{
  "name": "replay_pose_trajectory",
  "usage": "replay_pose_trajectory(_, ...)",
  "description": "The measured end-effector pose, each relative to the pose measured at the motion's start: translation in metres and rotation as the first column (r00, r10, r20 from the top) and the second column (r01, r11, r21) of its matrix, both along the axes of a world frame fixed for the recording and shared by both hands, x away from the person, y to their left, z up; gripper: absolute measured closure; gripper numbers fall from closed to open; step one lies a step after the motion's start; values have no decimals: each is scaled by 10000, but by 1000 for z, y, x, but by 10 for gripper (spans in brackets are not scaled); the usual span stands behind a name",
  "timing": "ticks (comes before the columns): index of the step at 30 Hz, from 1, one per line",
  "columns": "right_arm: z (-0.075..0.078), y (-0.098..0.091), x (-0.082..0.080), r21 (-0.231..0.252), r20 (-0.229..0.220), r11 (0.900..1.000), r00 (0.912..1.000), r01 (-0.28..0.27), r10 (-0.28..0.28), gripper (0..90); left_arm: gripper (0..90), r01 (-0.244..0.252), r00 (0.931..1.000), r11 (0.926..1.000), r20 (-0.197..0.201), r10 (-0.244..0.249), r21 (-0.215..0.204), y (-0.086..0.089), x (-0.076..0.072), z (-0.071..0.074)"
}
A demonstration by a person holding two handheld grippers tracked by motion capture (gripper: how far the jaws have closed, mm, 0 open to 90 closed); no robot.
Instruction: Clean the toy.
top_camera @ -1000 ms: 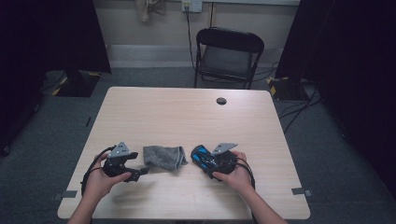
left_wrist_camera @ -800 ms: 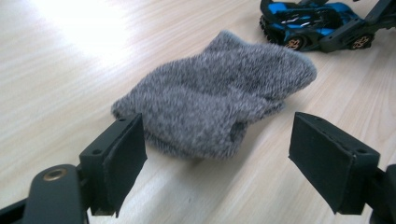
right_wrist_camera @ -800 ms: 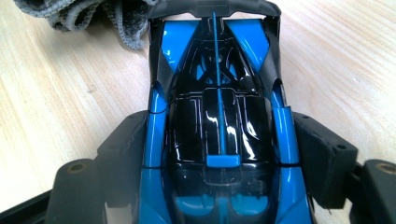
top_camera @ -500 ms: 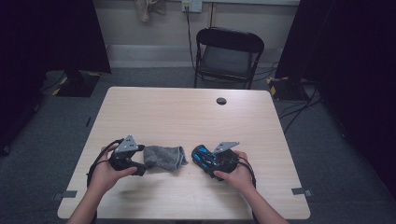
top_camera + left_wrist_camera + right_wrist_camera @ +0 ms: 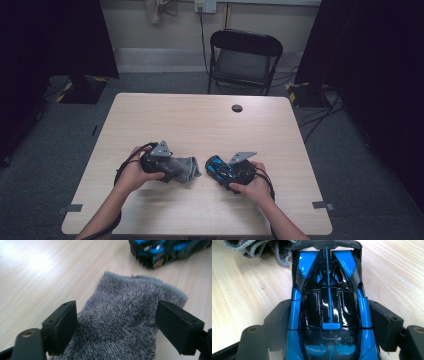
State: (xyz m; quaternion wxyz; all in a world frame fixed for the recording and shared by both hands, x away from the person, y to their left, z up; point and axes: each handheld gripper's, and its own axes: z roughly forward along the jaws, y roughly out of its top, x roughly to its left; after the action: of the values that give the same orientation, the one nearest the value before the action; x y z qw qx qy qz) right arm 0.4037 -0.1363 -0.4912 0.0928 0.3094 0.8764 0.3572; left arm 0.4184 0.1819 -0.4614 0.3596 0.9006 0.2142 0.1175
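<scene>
Closing the left gripper (image 5: 117,322) squarely over the grey fuzzy cloth (image 5: 125,315) comes first: at lower centre of the left gripper view its jaws stand wide apart with the cloth between them, not yet pinched, so gather a thick fold. To the right, your right gripper (image 5: 329,322) clamps the blue and black toy car (image 5: 328,307) by its sides on the counter (image 5: 200,120); hold it steady beside the cloth.

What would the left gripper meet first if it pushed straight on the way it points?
The fluffy grey cloth already between its open jaws; beyond that, probably the blue-and-black toy car, though depth is unclear.
</scene>
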Motion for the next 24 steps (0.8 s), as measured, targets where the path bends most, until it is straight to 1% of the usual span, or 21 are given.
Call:
replay_pose_trajectory(2, 0, 0, 0, -5, 14, 10000, 10000, -7, 7, 262, 181, 232, 9997, 9995, -98, -231, 191, -3, 1, -6)
replay_pose_trajectory(3, 0, 0, 0, -7, 15, 10000, 10000, -6, 6, 262, 173, 265, 9996, 9995, -118, -263, 196, -3, 1, -9)
replay_pose_trajectory(4, 0, 0, 0, -15, 15, 10000, 10000, -2, 2, 262, 169, 233, 9995, 9996, -239, -229, 171, -5, 1, -15)
replay_pose_trajectory(5, 0, 0, 0, -34, 13, 10000, 10000, 29, -29, 262, 166, 234, 9992, 9995, -323, -227, 226, -5, 1, -17)
replay_pose_trajectory(6, 0, 1, 0, -50, 18, 10000, 10000, 34, -34, 262, 164, 273, 9992, 9994, -302, -266, 228, -6, 1, -21)
replay_pose_trajectory(8, 0, 1, 0, -33, -1, 10000, 10000, 51, -51, 262, 153, 228, 9994, 9997, -270, -226, 98, -7, 0, -26)
replay_pose_trajectory(11, 0, 1, 0, -58, -22, 9999, 10000, 85, -85, 262, 150, 142, 9996, 9999, -225, -143, -71, -9, -2, -30)
replay_pose_trajectory(12, 1, 1, 0, -84, -25, 9999, 10000, 89, -89, 262, 150, -9, 9996, 9999, -279, 5, -161, -10, -3, -31)
replay_pose_trajectory(13, 1, 2, 0, -108, -22, 9999, 10000, 94, -94, 262, 154, -66, 9995, 9999, -308, 62, -143, -10, -3, -30)
replay_pose_trajectory(14, 1, 2, 0, -112, -35, 9999, 9999, 109, -109, 262, 166, -79, 9994, 9997, -334, 71, -236, -11, -5, -31)
replay_pose_trajectory(16, 1, 4, 0, -193, -28, 9997, 9999, 115, -115, 262, 229, -40, 9992, 9996, -400, 29, -277, -12, -8, -29)
replay_pose_trajectory(18, 1, 5, 0, -224, -20, 9996, 9999, 160, -161, 262, 376, 100, 9988, 9997, -469, -111, -227, -13, -13, -25)
replay_pose_trajectory(19, 1, 5, 0, -228, -28, 9996, 9999, 161, -162, 262, 504, 81, 9985, 9996, -537, -96, -268, -13, -15, -24)
replay_pose_trajectory(20, 2, 6, 0, -263, -44, 9995, 9999, 154, -155, 262, 561, -105, 9978, 9995, -654, 85, -301, -15, -17, -24)
replay_pose_trajectory(22, 2, 5, 1, -204, -113, 9997, 9998, 151, -154, 262, 619, -311, 9970, 9991, -716, 291, -272, -16, -20, -22)
replay_pose_trajectory(23, 2, 5, 2, -175, -161, 9997, 9997, 185, -188, 262, 636, -455, 9956, 9984, -832, 426, -327, -16, -21, -22)
replay_pose_trajectory(24, 2, 5, 2, -155, -175, 9997, 9997, 185, -188, 263, 644, -718, 9920, 9964, -1074, 667, -449, -15, -21, -21)
